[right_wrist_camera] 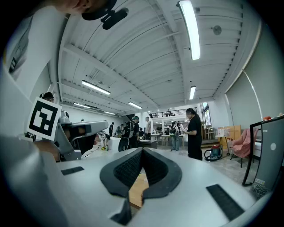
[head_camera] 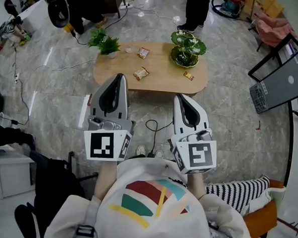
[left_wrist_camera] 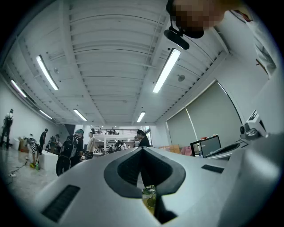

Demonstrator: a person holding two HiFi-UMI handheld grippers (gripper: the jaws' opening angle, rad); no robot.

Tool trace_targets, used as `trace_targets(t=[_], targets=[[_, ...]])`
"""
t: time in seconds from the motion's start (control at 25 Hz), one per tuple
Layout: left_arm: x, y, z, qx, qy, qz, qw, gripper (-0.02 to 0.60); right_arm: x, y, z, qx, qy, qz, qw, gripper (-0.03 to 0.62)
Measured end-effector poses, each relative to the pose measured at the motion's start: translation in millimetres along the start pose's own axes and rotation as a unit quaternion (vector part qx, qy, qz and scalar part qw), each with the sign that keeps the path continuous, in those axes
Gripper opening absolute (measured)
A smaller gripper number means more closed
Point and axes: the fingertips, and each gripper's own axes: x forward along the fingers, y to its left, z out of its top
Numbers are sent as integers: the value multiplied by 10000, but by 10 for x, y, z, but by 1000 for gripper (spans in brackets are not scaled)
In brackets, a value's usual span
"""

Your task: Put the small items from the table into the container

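Left gripper [head_camera: 120, 80] is shut, with its two smooth grey jaws pressed together and nothing between them. Right gripper [head_camera: 181, 99] is shut and empty too. They are held side by side and point at the table [head_camera: 162, 66] from well back. Inside each jaw is a black pad with a bumpy, dotted skin. Each gripper has a white cube [head_camera: 107, 144] with black square patterns on it. No words can be read anywhere.

The table is low and long, made of pale wood, with round corners. At its right end sits the container, a green dish [head_camera: 187, 48] with two levels, shaped like leaves. Three small packets lie on the wood, all outside the dish. A crinkly packet [head_camera: 141, 74] is near the front edge, a back packet [head_camera: 143, 53] is farther away, and a red packet [head_camera: 189, 76] lies just in front of the dish. A small green plant [head_camera: 106, 44] stands at the left end.

Only the head view shows the whole table and the packets. The left gripper view shows just a shiny green bit, likely the dish [left_wrist_camera: 149, 194], through the gap under the jaw tips, plus long ceiling lights [left_wrist_camera: 166, 70]. The right gripper view shows a strip of the wooden table [right_wrist_camera: 136, 190] in its gap, the other gripper's cube [right_wrist_camera: 43, 119], and a person in black [right_wrist_camera: 194, 133].
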Motion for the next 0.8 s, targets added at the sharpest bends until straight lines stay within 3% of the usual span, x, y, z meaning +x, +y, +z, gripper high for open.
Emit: trace_targets(t=[0.48, 0.8], targets=[[19, -148, -26, 64, 71, 96, 9999, 8, -114, -247, -13, 334, -128, -2, 9994, 14], [3, -192, -225, -22, 263, 153, 9995, 8, -161, -314, -256, 414, 155, 119, 9989, 14]])
